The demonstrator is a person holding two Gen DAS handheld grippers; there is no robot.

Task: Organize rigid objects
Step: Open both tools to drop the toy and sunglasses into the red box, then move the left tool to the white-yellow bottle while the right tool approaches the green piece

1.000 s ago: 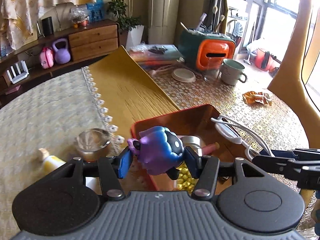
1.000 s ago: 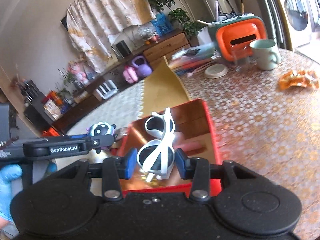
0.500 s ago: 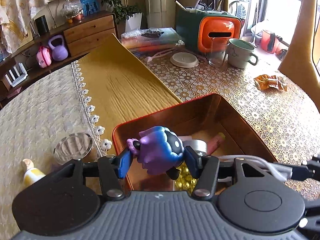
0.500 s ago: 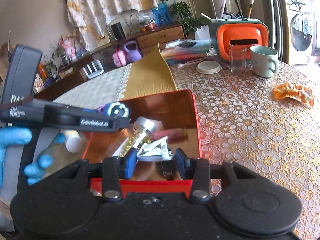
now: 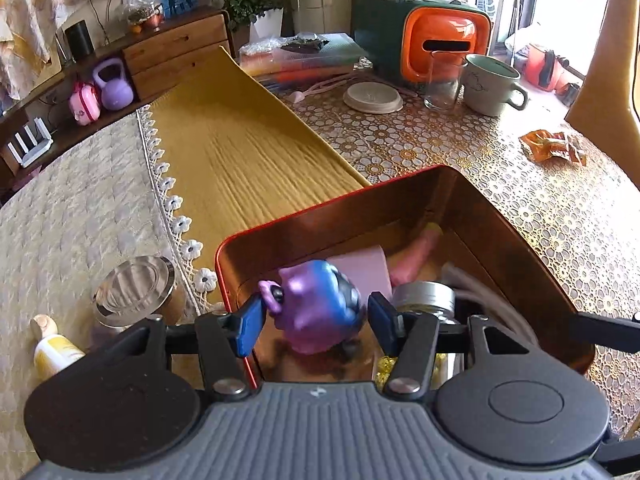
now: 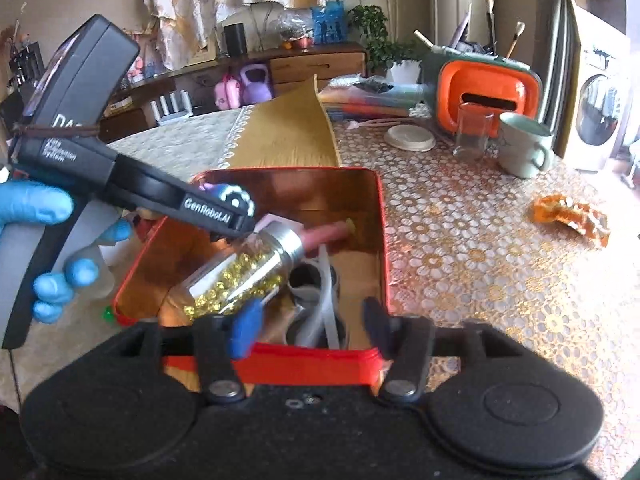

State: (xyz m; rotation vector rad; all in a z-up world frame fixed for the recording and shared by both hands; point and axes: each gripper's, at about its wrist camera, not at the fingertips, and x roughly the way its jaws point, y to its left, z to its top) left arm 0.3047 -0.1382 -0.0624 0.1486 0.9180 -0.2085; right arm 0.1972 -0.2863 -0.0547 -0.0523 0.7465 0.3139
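Note:
A red tin box point(image 5: 532, 248) point(image 6: 382, 216) sits on the table. My left gripper point(image 5: 314, 322) is open over the box's near left corner; the purple and blue toy figure point(image 5: 316, 306) sits blurred between its spread pads, loose from them. My right gripper point(image 6: 308, 326) is open at the box's near rim, and the white sunglasses point(image 6: 320, 304) lie in the box just beyond it. The box also holds a bottle of yellow capsules point(image 6: 244, 276), a pink tube point(image 5: 416, 256) and a pale purple card point(image 5: 360, 268).
Left of the box stand a glass jar with a metal lid point(image 5: 134, 292) and a small yellow bottle point(image 5: 54, 350). Farther back are a yellow mat point(image 5: 240, 144), a mug point(image 5: 490, 84), a glass point(image 5: 442, 82), an orange and green holder point(image 5: 440, 40) and an orange wrapper point(image 5: 554, 148).
Both grippers have opened. The left one let go of the toy figure over the box. The right one let go of the white sunglasses, which now lie in the box.

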